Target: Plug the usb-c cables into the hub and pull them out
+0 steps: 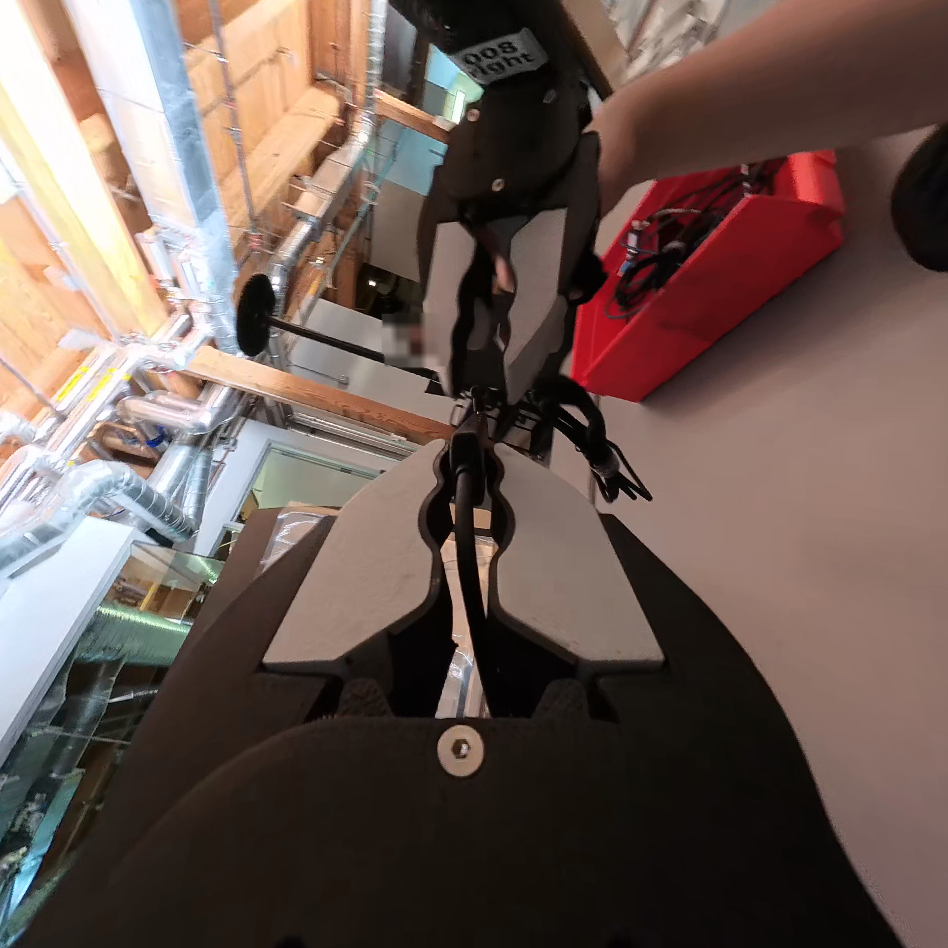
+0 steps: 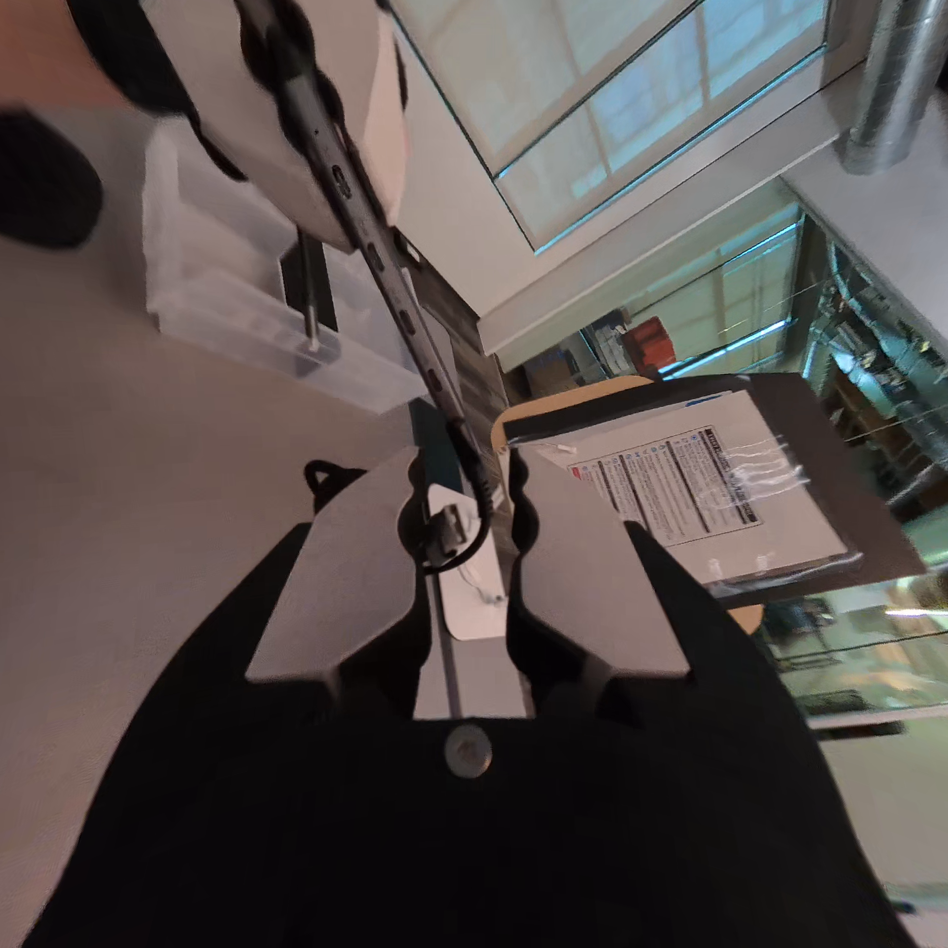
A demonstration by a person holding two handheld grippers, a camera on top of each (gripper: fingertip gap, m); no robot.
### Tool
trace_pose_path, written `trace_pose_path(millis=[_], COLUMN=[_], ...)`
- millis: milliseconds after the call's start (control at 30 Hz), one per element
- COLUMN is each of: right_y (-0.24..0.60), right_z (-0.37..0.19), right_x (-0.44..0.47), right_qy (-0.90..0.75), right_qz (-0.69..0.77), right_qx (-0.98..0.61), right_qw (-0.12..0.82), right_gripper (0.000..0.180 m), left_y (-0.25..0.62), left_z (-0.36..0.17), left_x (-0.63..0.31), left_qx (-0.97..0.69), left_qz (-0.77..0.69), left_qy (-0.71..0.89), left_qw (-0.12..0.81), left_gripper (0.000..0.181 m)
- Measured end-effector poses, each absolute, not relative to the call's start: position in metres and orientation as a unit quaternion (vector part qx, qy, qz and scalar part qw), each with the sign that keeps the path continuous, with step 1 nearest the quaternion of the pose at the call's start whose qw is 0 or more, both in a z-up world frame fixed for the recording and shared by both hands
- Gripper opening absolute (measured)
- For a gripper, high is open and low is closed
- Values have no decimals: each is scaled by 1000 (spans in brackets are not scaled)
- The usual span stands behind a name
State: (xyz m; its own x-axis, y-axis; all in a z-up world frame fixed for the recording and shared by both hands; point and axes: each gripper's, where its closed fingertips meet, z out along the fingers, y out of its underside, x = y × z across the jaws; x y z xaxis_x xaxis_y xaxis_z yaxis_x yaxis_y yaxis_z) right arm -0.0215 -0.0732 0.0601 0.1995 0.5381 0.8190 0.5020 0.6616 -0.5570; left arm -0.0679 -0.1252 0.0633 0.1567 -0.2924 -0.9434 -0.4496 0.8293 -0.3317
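The left gripper (image 1: 466, 464) is pinched on the black plug end of a cable (image 1: 469, 544), whose cord runs back between its two grey fingers toward the camera. Straight ahead of its tips, the right gripper (image 1: 500, 328) faces it with its fingers only a narrow gap apart; whether it grips anything is hard to tell from here. A bundle of black cables (image 1: 590, 436) lies just to the right of the left gripper's tips on the grey table (image 1: 769, 564), and farther right beyond it sits a red bin (image 1: 718, 287) with more wires inside. In the right wrist view, the right gripper (image 2: 464, 492) stands with its fingers spread, gripping nothing. The slim grey hub (image 2: 390, 302) slants across the gap ahead of its tips, ports showing along its edge, its far end clamped in the left gripper (image 2: 287, 77) at the top. The hub's short black lead (image 2: 477, 492) curls down between the right fingers, ending in a loose plug (image 2: 446, 531). A clear plastic box (image 2: 231, 287) sits up and left of the tips.
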Motion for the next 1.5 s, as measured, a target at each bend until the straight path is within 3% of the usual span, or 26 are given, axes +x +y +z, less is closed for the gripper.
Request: trace_pose_path(millis=[233, 400, 433, 600, 700, 800, 933, 1133, 1200, 1433, 1500], right_y=[-67, -53, -49, -34, -24, -19, -22, -28, -27, -19, -20], right_z=[43, 61, 65, 81, 75, 66, 68, 69, 66, 63, 67], right_x=[-28, -21, -20, -25, -35, -49, -61, -70, -71, -69, -66], right_qy=[-672, -629, -618, -553, -534, -526, -495, -478, -479, -473, -467], right_qz=[-104, -206, -241, -331, -364, -381, -387, -407, -405, -366, -337], right_qx=[-391, -410, -403, -371, -368, -358, -343, -312, -314, -326, -330], right_qw=[621, 627, 630, 668, 668, 671, 698, 714, 713, 732, 748], right_gripper=[17, 11, 11, 11, 11, 11, 11, 11, 11, 13, 23], left_y=[-131, -107, -99, -76, -76, -69, -48, -43, -42, -34, -32], left_z=[57, 63, 60, 52, 56, 60, 54, 43, 40, 38, 40], left_x=[-62, -70, -72, -82, -84, -88, -98, -93, -92, -90, -91], left_qx=[-276, -336, -371, -533, -607, -644, -679, -698, -689, -660, -657], left_qz=[34, 34, 33, -32, -110, -126, -91, -158, -148, -107, -109], left_qy=[661, 611, 607, 560, 509, 461, 409, 399, 417, 446, 440], left_qw=[697, 716, 702, 633, 600, 597, 603, 573, 573, 595, 602], left_gripper=[10, 12, 16, 76, 84, 81, 63, 44, 29, 23, 23])
